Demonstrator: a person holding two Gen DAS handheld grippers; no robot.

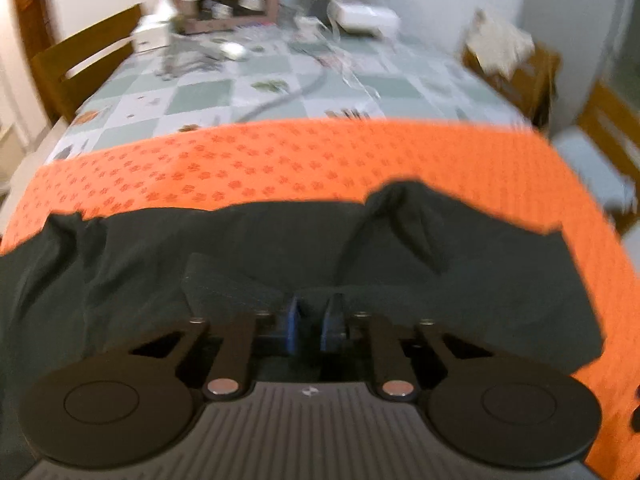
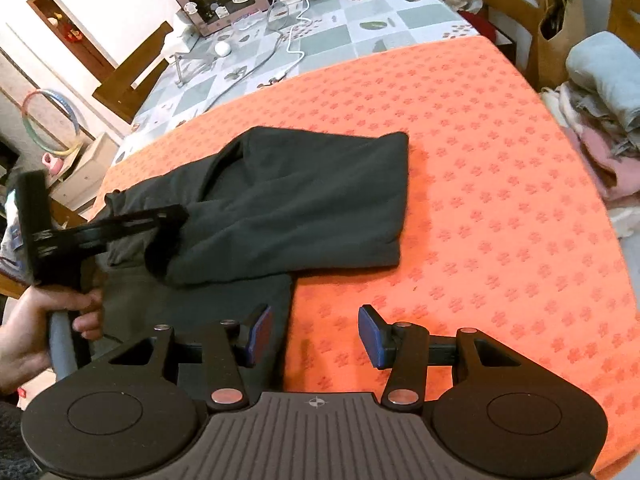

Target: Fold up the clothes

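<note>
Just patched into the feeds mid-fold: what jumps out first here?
The bright orange mat covering the near end of the table, with a dark garment lying partly folded on its left part. The left gripper is shut on a fold of that garment, lifting it, while the right gripper hangs open over the garment's near edge. Behind, the checked tablecloth is cluttered with cables and a box.
</note>
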